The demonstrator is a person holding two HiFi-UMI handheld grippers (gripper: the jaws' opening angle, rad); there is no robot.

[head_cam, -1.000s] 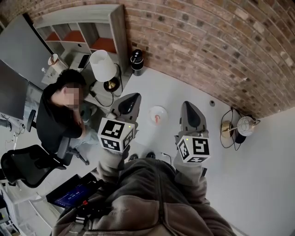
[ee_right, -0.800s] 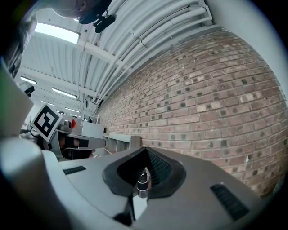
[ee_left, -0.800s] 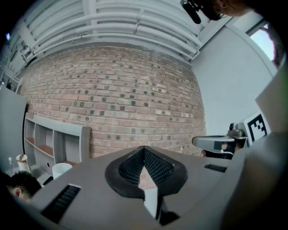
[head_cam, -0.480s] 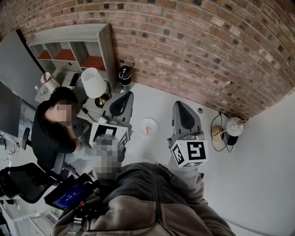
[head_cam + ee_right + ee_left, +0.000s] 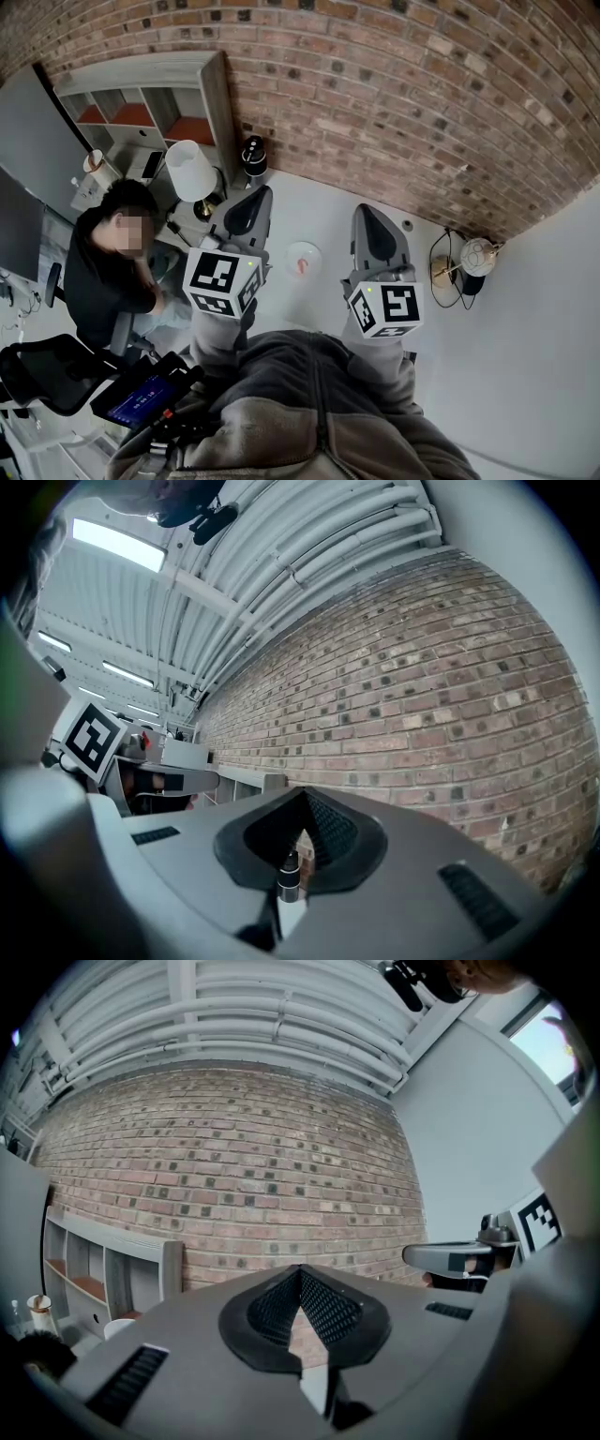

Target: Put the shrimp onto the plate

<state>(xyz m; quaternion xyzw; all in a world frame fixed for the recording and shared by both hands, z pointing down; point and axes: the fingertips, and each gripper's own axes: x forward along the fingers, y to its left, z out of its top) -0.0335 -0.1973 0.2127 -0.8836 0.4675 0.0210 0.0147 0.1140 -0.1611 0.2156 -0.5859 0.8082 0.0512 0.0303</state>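
Two grippers are in my hands, marker cubes nearest me above my brown hoodie (image 5: 319, 412). The left gripper (image 5: 253, 202) has its jaws pressed together with nothing between them; its own view shows the tips meeting against brick. The right gripper (image 5: 368, 220) is the same, jaws together and empty. Both point forward, level with each other and a little apart, and neither touches anything. Each shows in the other's gripper view, off to the side.

Just past and between the two noses a small white plate (image 5: 309, 249) sits on the white table (image 5: 309, 202). A small pink thing on it reads as the shrimp (image 5: 300, 266), too small for detail.

Left of the plate a seated person in black (image 5: 112, 272) is at the table's edge. Further out stand a white-shaded lamp (image 5: 190, 169) and a black cylinder (image 5: 253, 155). A grey shelf unit (image 5: 141, 94) with orange compartments is in the far left corner. The brick wall (image 5: 422, 103) is behind it all.
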